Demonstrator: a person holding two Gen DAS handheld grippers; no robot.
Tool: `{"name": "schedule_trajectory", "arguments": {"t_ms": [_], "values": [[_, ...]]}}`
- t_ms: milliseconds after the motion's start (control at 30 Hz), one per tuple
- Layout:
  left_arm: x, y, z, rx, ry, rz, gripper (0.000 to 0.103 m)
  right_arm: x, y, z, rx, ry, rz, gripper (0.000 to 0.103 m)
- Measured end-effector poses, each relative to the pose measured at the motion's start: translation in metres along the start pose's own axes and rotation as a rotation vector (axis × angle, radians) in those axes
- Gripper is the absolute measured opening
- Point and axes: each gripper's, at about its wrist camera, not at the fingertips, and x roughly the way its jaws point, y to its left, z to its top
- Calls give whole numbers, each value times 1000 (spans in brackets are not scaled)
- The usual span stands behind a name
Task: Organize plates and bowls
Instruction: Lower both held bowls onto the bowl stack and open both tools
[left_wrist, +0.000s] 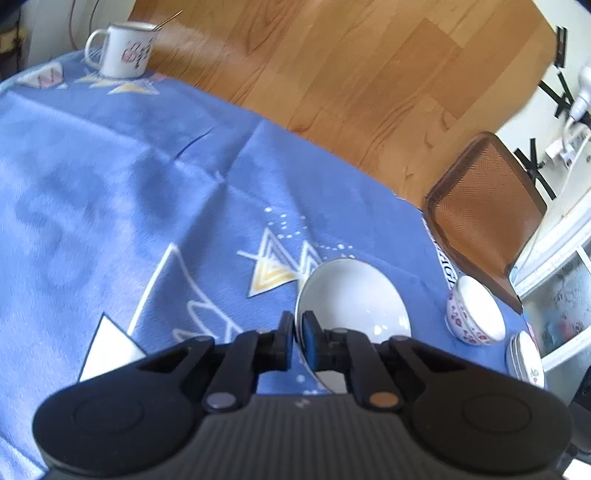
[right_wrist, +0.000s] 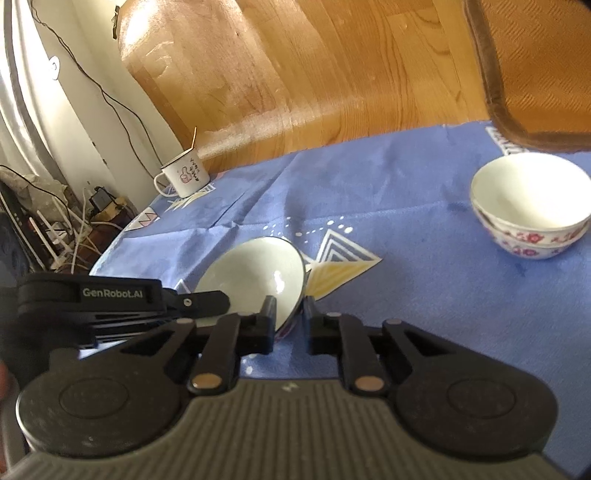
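Table under a blue cloth (left_wrist: 140, 155) printed with white and yellow triangles, creased across the middle. At the far left corner, a white enamel mug (left_wrist: 123, 50) with something thin sticking out of it. Near the middle, a white bowl (right_wrist: 255, 275) tilted on its side. To the right, two flowered bowls (right_wrist: 532, 206) nested one in the other. Just beside them at the near right edge, a short stack of plates (left_wrist: 526, 358).

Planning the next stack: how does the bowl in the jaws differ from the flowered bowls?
The gripped bowl is tilted on edge; the flowered bowls sit upright. It is single and clamped at its rim; they are nested, untouched. It looks wider and shallower. Both are white inside.
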Motion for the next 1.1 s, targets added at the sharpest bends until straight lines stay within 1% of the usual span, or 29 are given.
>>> {"name": "schedule_trajectory", "arguments": {"t_ms": [100, 167, 333, 467, 600, 767, 933, 1033, 1067, 1100], "values": [[-2, -17, 6, 40, -16, -11, 6, -13, -4, 5, 2, -65, -21, 12], [1, -35, 13, 72, -20, -35, 6, -25, -11, 10, 1, -118, -50, 11], [15, -94, 25, 183, -24, -104, 6, -58, -38, 21, 18, -245, -149, 11], [36, -141, 25, 268, -20, -149, 6, -79, -67, 28, 54, -313, -228, 11], [62, -166, 25, 285, 28, -171, 6, -83, -96, 30, 95, -320, -278, 11], [86, -177, 23, 284, 71, -159, 6, -76, -115, 27, 126, -300, -299, 11], [97, -177, 23, 286, 91, -134, 7, -67, -125, 28, 153, -286, -290, 13], [101, -176, 24, 296, 83, -99, 7, -68, -121, 26, 163, -301, -294, 16], [101, -176, 24, 298, 79, -96, 10, -68, -121, 26, 163, -313, -292, 16], [99, -175, 25, 300, 73, -97, 10, -70, -121, 26, 162, -320, -290, 16]]}}
